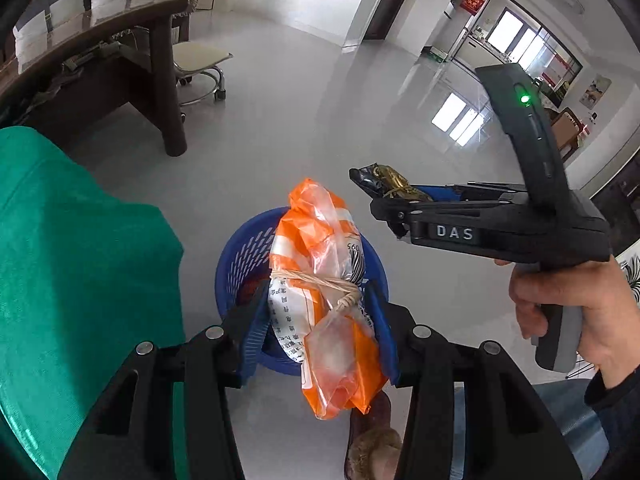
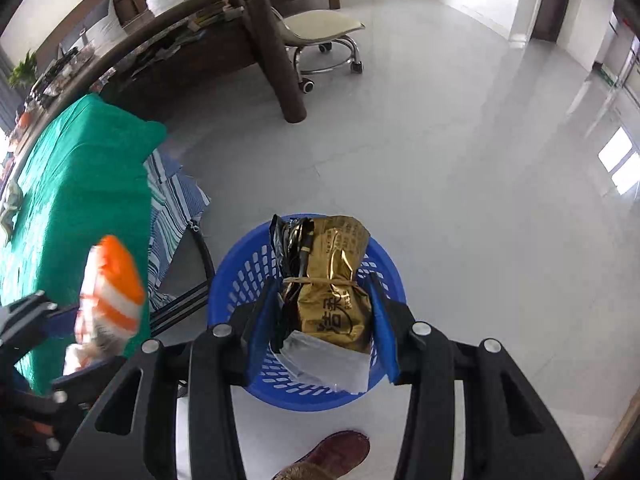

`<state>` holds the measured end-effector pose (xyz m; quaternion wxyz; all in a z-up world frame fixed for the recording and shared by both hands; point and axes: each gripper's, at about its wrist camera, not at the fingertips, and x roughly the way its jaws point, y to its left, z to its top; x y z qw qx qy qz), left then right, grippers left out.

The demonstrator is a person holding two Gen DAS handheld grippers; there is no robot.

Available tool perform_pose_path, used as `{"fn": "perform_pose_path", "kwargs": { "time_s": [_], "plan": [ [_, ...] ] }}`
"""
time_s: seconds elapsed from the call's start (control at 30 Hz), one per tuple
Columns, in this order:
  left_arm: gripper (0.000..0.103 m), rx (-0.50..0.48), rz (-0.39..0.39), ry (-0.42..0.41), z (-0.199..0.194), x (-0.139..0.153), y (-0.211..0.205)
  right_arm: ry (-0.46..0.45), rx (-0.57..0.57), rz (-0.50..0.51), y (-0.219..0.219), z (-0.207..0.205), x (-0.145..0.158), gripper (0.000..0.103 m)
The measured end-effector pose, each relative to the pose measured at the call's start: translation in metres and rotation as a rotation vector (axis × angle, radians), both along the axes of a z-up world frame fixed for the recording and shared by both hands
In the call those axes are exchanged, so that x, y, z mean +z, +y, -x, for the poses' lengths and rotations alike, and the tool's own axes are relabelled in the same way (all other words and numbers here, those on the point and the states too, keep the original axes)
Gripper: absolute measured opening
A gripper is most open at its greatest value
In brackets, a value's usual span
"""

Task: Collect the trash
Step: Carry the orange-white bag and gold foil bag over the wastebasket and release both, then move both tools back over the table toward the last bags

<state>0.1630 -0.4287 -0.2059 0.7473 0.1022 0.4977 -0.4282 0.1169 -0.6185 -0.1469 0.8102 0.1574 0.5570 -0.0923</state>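
My left gripper (image 1: 318, 304) is shut on an orange-and-white plastic packet (image 1: 320, 292) tied with string, and holds it over a blue perforated basket (image 1: 236, 264) on the floor. In the right wrist view my right gripper (image 2: 326, 300) is shut on a gold-and-black foil packet (image 2: 334, 280) bound with a rubber band, right above the same blue basket (image 2: 240, 280). The right gripper (image 1: 366, 178) with the gold packet (image 1: 394, 180) also shows at right in the left wrist view, carried by a hand (image 1: 576, 304). The orange packet (image 2: 112, 292) appears blurred at left in the right wrist view.
A table under a green cloth (image 1: 68, 248) stands left of the basket, with a striped cloth (image 2: 172, 200) hanging beside it. A dark wooden table leg (image 2: 280, 60) and a wheeled stool (image 2: 320, 36) stand farther back. A slippered foot (image 2: 336, 456) is near the basket. Grey tiled floor stretches to the right.
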Motion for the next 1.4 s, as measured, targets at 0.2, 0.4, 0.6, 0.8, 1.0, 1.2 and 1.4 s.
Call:
{"fn": "perform_pose_path", "kwargs": {
  "time_s": [0.2,0.4,0.6,0.8,1.0,1.2,1.4],
  "plan": [
    [0.048,-0.025,-0.036,0.014,-0.008,-0.041,-0.034,-0.017,-0.018,-0.045,-0.006,0.002,-0.008,0.045],
    [0.087,0.01,-0.063,-0.03,-0.017,-0.055,-0.04,-0.048,-0.042,-0.051,-0.01,0.001,-0.003,0.064],
    [0.093,0.057,-0.042,-0.098,-0.016,-0.024,-0.017,-0.096,-0.056,0.042,-0.004,0.006,0.017,0.082],
    [0.098,0.109,-0.023,-0.221,0.005,0.028,0.051,-0.148,0.012,0.186,0.03,-0.002,0.044,0.09],
    [0.098,0.209,-0.069,-0.296,0.021,0.048,0.159,-0.33,0.138,0.281,0.106,0.003,0.087,0.091],
    [0.098,0.351,-0.172,-0.347,0.014,0.05,0.271,-0.455,0.303,0.148,0.22,0.007,0.1,0.091],
    [0.098,0.517,-0.236,-0.326,-0.009,0.055,0.37,-0.423,0.53,0.087,0.334,-0.012,0.092,0.091]
  ]
}}
